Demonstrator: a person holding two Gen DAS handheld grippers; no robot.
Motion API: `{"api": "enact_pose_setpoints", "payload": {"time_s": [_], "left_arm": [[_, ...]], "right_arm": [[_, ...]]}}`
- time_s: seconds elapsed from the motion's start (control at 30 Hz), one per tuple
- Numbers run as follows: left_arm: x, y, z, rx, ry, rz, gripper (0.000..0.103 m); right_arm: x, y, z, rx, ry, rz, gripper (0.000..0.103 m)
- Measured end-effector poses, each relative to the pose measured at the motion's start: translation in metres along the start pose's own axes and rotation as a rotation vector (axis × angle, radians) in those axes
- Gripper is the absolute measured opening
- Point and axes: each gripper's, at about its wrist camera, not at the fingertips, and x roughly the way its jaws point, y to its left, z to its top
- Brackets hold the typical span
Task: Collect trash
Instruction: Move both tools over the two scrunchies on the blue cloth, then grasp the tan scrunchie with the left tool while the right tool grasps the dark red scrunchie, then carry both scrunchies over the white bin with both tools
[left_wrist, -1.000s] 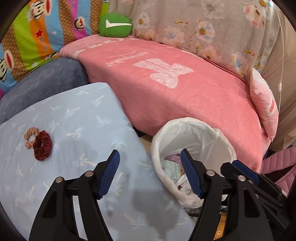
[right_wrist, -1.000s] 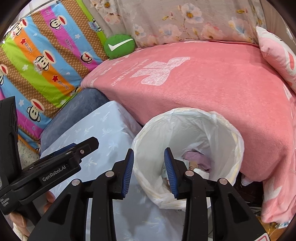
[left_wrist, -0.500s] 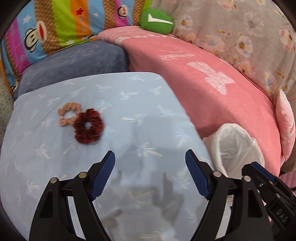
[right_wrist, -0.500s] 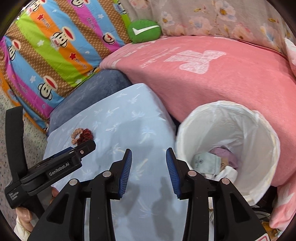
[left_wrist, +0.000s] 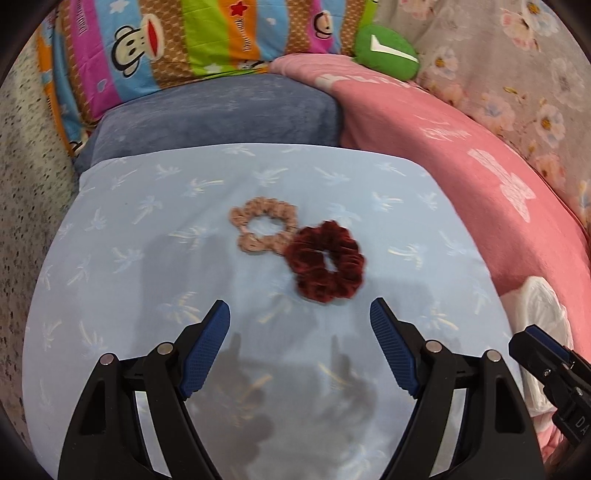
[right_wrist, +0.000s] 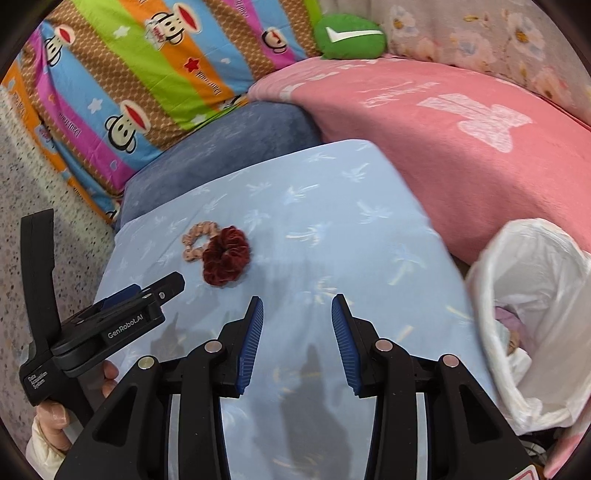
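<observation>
Closing in on two scrunchies lying on the blue cushion (left_wrist: 110, 280): dark red scrunchie (left_wrist: 327, 264) touching pink scrunchie (left_wrist: 263, 229). Left gripper (left_wrist: 300, 325) jaws spread wide w/ nothing between; right gripper (right_wrist: 297, 325) partly open, empty. Next (probably): drop left jaws astride the red one, pinch, carry to lined bin (right_wrist: 535, 266).

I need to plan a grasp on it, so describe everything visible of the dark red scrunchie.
The dark red scrunchie is a ruffled ring of plush, velvet-like fabric with a small slit-like hole at its centre. It lies flat on the light blue palm-print cloth, uncompressed. Its edge overlaps or touches the thinner tan scrunchie beside it. It sits just ahead of the open left hand-held gripper, whose blue pads are apart from it. Nothing else touches it.
</observation>
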Motion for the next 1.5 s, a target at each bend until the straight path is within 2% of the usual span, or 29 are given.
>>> {"api": "enact_pose_setpoints", "payload": {"time_s": [0.33,0.63,0.8,0.93,1.03,1.1,1.13,1.27,1.5], "left_arm": [[0.037,0.055,0.030,-0.092,0.023,0.040,0.075],[0.076,0.063,0.053,-0.119,0.062,0.033,0.074],[0.089,0.060,0.057,-0.112,0.093,0.015,0.055],[0.097,0.059,0.056,-0.122,0.120,-0.002,0.045],[0.098,0.057,0.053,-0.111,0.123,0.007,0.034],[0.098,0.054,0.052,-0.102,0.128,-0.004,0.014],[0.098,0.053,0.051,-0.103,0.139,-0.022,0.011],[0.090,0.047,0.049,-0.102,0.140,-0.043,0.008],[0.055,0.020,0.048,-0.063,0.089,-0.071,0.007]], "right_arm": [[0.072,0.043,0.027,-0.050,0.065,0.022,0.039],[0.128,0.064,0.044,-0.067,0.104,0.025,0.039],[0.147,0.069,0.045,-0.070,0.125,0.023,0.039],[0.157,0.068,0.040,-0.065,0.149,0.018,0.039],[0.159,0.065,0.035,-0.053,0.165,0.025,0.030],[0.158,0.063,0.033,-0.048,0.172,0.031,0.020],[0.157,0.062,0.031,-0.046,0.173,0.034,0.019],[0.144,0.058,0.028,-0.033,0.156,0.034,0.015],[0.096,0.040,0.030,0.007,0.083,0.032,0.014]]}}
